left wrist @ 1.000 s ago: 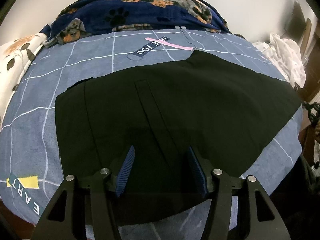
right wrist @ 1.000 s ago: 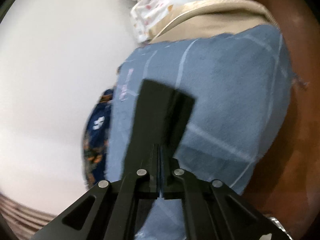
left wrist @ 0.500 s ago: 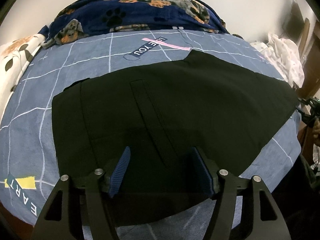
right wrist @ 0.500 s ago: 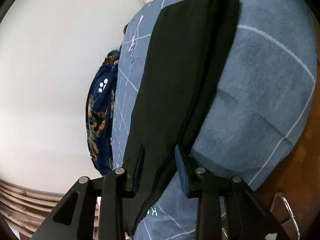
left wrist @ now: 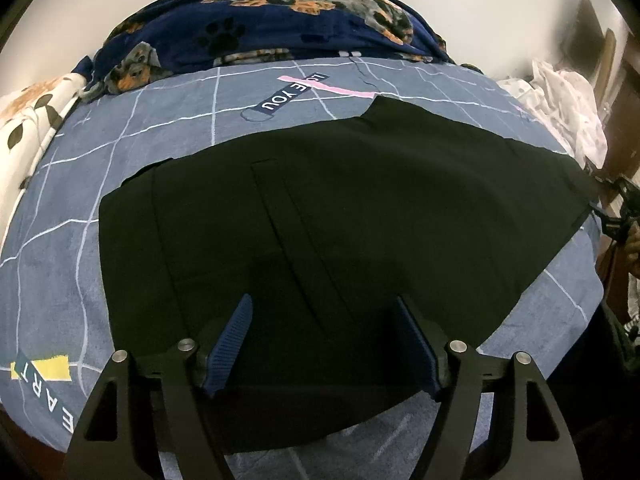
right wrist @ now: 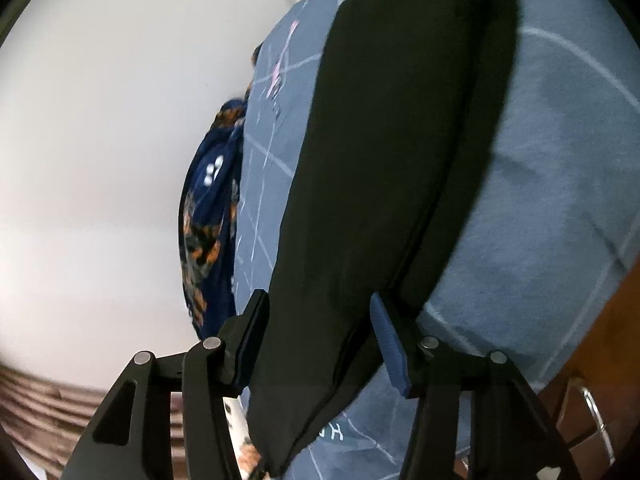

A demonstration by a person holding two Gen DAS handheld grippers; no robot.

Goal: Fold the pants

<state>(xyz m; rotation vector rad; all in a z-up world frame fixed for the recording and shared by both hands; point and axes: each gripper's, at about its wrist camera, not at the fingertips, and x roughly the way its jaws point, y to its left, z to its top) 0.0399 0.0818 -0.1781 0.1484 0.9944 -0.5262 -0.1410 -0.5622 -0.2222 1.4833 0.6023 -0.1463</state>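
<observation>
Black pants (left wrist: 340,208) lie flat across a blue checked bedsheet (left wrist: 160,128), waist end to the left, legs running right. My left gripper (left wrist: 324,344) is open and empty, hovering over the pants' near edge at the hip. In the right wrist view the pants (right wrist: 380,160) stretch away lengthwise, one leg stacked on the other. My right gripper (right wrist: 320,332) is open, its jaws either side of the pants' near end, not closed on the cloth. It also shows at the right edge of the left wrist view (left wrist: 618,216).
A navy dog-print blanket (left wrist: 272,28) is bunched along the back of the bed by the white wall. A white patterned cloth (left wrist: 28,120) lies at the left, white clothing (left wrist: 568,108) at the right. Brown wooden floor (right wrist: 600,340) lies beyond the bed edge.
My right gripper went from shut to open and swung round to look along the pants, its jaws now wider. My left gripper stayed open and shifted slightly.
</observation>
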